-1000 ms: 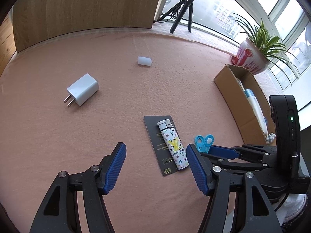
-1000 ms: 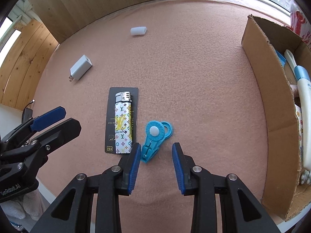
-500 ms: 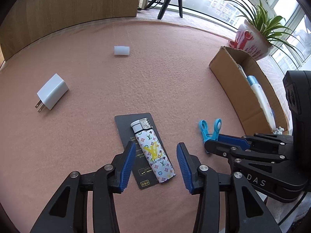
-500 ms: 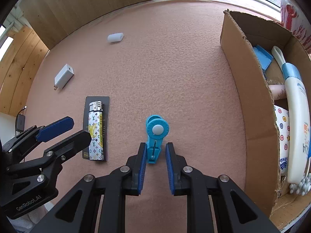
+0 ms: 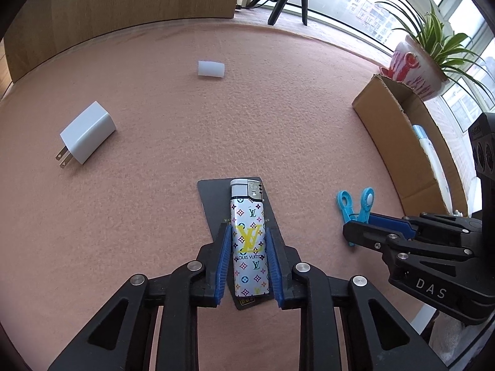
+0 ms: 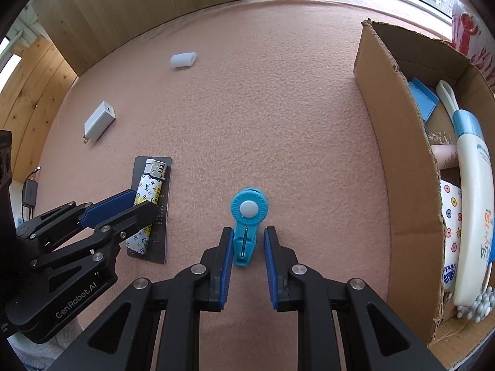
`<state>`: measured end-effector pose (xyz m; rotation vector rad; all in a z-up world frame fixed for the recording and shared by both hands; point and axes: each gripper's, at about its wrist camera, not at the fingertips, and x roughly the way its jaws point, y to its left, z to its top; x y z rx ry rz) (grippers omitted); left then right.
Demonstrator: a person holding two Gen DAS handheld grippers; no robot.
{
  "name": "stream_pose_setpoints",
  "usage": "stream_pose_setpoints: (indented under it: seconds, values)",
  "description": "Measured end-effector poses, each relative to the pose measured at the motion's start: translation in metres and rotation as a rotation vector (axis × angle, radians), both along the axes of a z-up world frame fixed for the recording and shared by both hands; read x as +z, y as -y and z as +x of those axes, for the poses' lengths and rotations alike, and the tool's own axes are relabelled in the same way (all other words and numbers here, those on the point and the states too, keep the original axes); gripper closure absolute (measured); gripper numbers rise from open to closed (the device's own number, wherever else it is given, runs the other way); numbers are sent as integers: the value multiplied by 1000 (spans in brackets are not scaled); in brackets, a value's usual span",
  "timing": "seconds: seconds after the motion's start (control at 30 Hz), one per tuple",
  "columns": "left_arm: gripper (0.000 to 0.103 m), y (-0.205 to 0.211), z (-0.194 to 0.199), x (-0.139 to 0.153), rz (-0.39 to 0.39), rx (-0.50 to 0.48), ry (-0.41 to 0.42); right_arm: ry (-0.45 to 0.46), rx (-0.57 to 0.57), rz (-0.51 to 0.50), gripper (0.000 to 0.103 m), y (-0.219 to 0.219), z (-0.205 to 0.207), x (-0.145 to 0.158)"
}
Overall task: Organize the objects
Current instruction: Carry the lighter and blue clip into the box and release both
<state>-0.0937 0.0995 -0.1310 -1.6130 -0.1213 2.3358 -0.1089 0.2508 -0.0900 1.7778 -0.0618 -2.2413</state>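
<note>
On the pink desk point(image 6: 278, 108), one cardboard box point(image 6: 399, 160) holds a lotion bottle point(image 6: 473, 238). One lighter point(image 5: 249, 238) is flanked by the closing left gripper point(image 5: 249, 266); one blue clip point(image 6: 246, 225) sits between the right gripper point(image 6: 246, 266), contact unclear.

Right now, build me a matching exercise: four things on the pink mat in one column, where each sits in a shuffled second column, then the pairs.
Things:
1. lighter
2. blue clip
3. white charger
4. dark card

Places:
A. lying alone, prongs out, near no gripper
B. between the closing pads of the left gripper
C. flat under the lighter
D. between the fingers of the right gripper

Pairs: 1-B, 2-D, 3-A, 4-C
</note>
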Motion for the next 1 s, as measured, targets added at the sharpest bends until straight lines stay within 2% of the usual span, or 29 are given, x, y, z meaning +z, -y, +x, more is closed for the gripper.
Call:
stream_pose_setpoints:
  seconds: [0.1, 0.17, 0.33, 0.53, 0.73, 1.0]
  values:
    - [79, 8, 0, 0, 32, 25, 6, 2, -5, -12, 91, -3, 0, 1]
    - [79, 14, 1, -1, 66, 44, 21, -4, -12, -20, 90, -6, 2, 3]
    - [79, 17, 7, 0, 72, 56, 16, -26, -15, -34, 91, -13, 6, 14]
    - [80, 20, 13, 17, 116, 74, -10, -72, -39, -78, 91, -34, 13, 41]
    - [79, 3, 11, 43, 149, 56, -62, -125, -84, -103, 91, -67, 21, 68]
    - [79, -49, 2, 73, 186, -25, -109, -175, -173, -97, 91, -129, 35, 92]
